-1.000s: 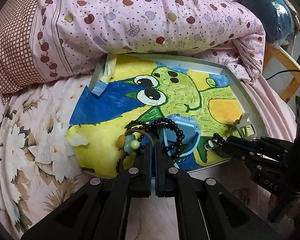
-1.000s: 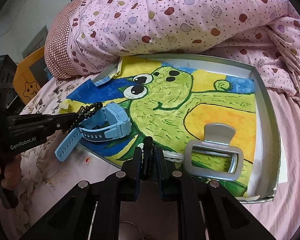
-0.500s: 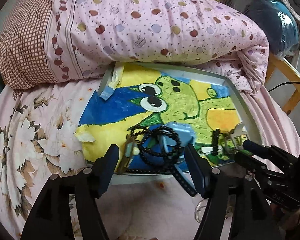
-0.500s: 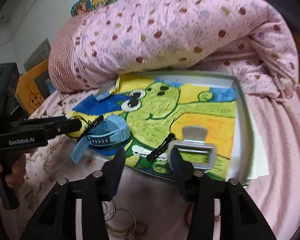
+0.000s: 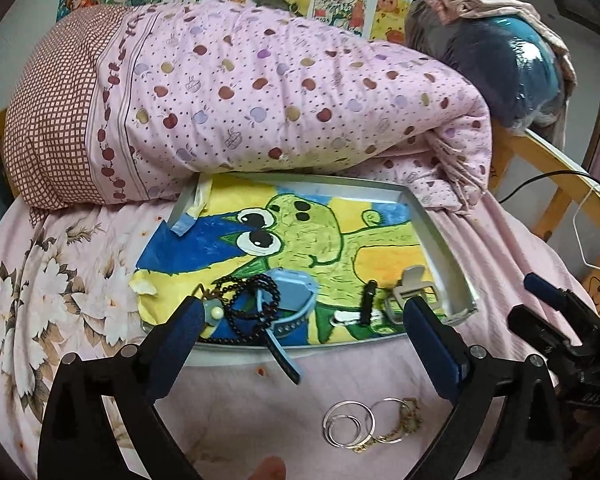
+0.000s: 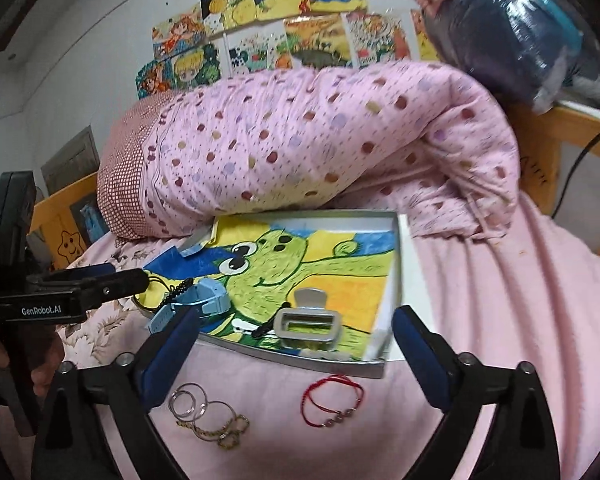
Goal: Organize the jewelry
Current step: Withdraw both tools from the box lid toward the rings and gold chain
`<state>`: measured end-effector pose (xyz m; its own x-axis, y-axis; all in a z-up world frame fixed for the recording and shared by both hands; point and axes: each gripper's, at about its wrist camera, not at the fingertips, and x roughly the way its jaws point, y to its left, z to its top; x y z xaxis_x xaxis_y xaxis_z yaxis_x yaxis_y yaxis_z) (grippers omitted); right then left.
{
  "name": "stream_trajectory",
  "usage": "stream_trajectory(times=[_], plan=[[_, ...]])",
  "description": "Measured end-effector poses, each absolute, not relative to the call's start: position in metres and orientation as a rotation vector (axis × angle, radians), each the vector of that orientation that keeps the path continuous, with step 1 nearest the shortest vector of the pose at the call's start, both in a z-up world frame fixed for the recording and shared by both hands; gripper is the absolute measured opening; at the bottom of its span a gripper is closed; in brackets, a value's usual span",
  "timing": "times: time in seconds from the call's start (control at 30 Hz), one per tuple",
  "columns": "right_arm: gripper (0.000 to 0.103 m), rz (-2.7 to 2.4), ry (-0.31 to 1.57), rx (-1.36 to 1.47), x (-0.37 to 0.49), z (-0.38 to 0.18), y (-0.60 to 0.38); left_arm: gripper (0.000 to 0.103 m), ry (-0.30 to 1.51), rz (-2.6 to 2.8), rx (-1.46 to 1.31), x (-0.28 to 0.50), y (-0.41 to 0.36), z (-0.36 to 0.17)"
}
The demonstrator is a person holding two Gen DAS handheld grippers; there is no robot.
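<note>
A: Fingers (image 5: 180, 332) of the left hand-held gripper (image 5: 302, 330) stand spread wide, blue pads facing inward, holding nothing. Between them, at the near edge of a shallow tray (image 5: 446, 248), lies a black bead bracelet (image 5: 252, 308) draped over a light blue watch (image 5: 292, 300).

B: And the right hand-held gripper (image 6: 296, 346)?

A: Also splayed wide and empty. It hangs above the pink bed sheet (image 6: 500, 320), in front of the tray's near rim.

B: What else sits in the tray?

A: A silver hair claw (image 6: 308, 322) lies near the front right corner, with a small black clip (image 5: 367, 302) just left of it. The tray floor is a painted picture of a green cartoon creature on yellow and blue.

B: Is any jewelry outside the tray?

A: Yes. On the sheet in front of it lie silver bangles (image 6: 188, 402) touching a gold chain (image 6: 220, 432), and well to their right a red string bracelet (image 6: 332, 404).

B: What surrounds all this?

A: A rolled pink quilt (image 5: 260, 96) with apple prints rests against the tray's far edge. Drawings (image 6: 284, 24) hang on the wall behind.
</note>
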<state>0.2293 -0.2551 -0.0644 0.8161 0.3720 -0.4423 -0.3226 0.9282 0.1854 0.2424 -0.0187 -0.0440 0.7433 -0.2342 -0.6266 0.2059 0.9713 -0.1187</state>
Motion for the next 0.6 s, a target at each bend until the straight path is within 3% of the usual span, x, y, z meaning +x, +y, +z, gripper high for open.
stream_trajectory(times=[0.23,0.6], plan=[[0.102,0.35,0.449,0.071,0.202,-0.063,-0.266,0.098,0.676,-0.219,-0.012,0.213,-0.016,-0.051],[0.102,0.357,0.544,0.023,0.184,-0.094,-0.266,0.098,0.791,-0.244,0.046,0.19,-0.019,-0.092]])
